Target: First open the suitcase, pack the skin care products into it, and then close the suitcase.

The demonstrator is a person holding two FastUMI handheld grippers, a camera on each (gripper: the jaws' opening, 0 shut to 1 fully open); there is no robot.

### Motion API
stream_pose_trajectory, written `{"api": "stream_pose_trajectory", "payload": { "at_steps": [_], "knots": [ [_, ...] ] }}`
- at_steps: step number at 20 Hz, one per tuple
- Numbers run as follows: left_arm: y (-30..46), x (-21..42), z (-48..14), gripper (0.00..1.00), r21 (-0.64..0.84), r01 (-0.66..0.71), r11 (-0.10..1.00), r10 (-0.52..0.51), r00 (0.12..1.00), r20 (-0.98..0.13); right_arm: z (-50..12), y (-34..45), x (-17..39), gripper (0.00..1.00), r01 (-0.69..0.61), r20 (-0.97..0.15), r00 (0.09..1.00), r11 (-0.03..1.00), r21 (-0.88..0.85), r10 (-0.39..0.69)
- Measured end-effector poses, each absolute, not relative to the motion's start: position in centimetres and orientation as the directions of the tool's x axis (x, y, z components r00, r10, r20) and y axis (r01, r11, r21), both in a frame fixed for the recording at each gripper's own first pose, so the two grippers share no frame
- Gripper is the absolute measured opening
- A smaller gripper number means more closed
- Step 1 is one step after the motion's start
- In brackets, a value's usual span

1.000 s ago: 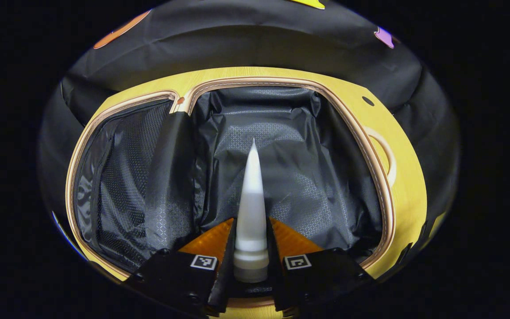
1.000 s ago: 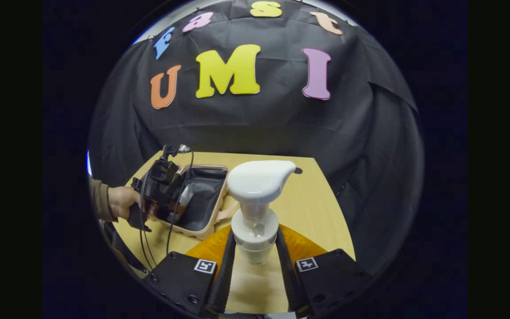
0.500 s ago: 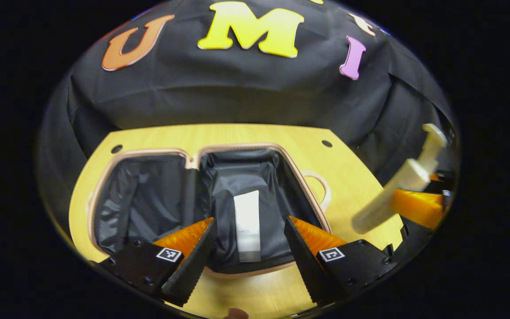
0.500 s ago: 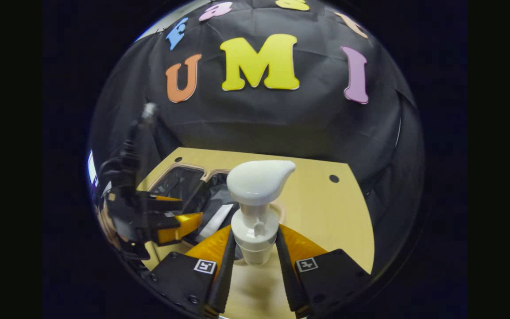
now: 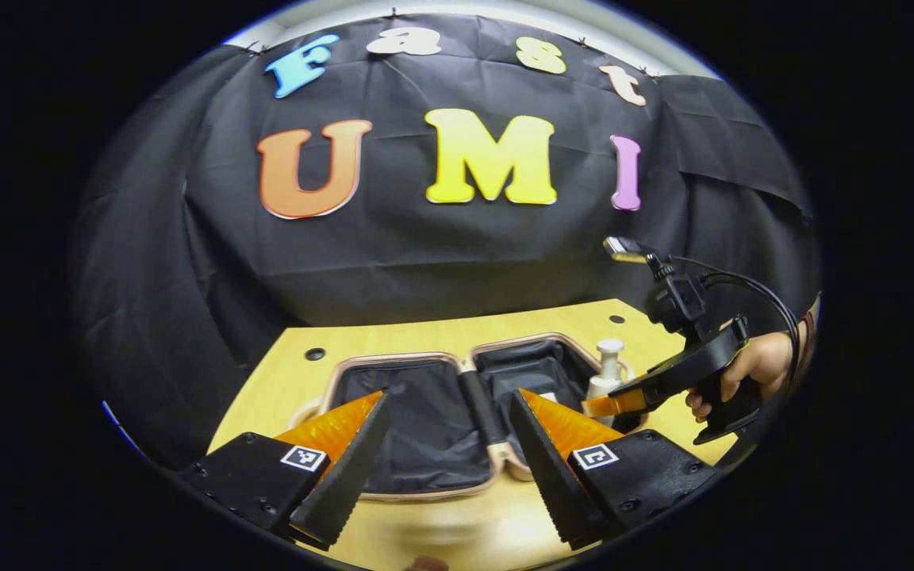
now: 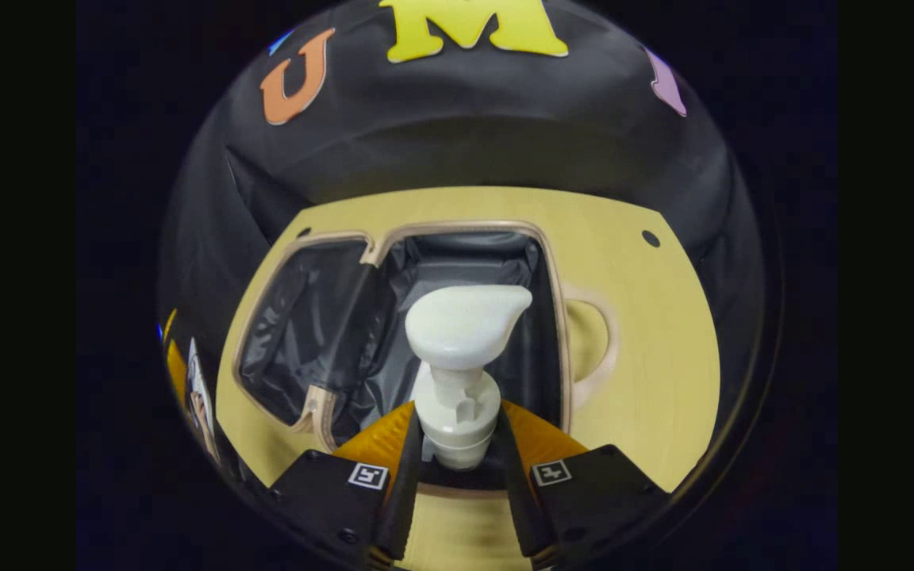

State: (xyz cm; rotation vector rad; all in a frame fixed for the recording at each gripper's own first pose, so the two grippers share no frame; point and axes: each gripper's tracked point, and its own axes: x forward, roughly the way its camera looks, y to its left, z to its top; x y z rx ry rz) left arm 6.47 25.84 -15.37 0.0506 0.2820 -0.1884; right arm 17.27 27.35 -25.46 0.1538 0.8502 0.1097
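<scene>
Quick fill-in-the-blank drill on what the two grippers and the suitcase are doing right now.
1. The right gripper is shut on the ____.
2. The left gripper is ____ and holds nothing.
3. The suitcase lies ____ on the table.
4. The pump bottle hangs over the suitcase's ____ half, as the right gripper view sees it.

Answers: pump bottle; open; open; right

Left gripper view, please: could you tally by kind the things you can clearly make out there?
suitcase: 1
pump bottle: 1
grippers: 2, the left gripper and the right gripper
hand: 1
table: 1
Total: 6
</scene>
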Motion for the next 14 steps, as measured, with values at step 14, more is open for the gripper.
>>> {"api": "stream_pose_trajectory", "payload": {
  "at_steps": [14],
  "knots": [
    [44.3,10.0,-21.1,0.96,-0.087,-0.118,0.989,0.081,0.935,-0.344,-31.0,27.6,23.6,0.49,0.132,-0.838,0.545,0.985,0.111,0.022]
  ]
}}
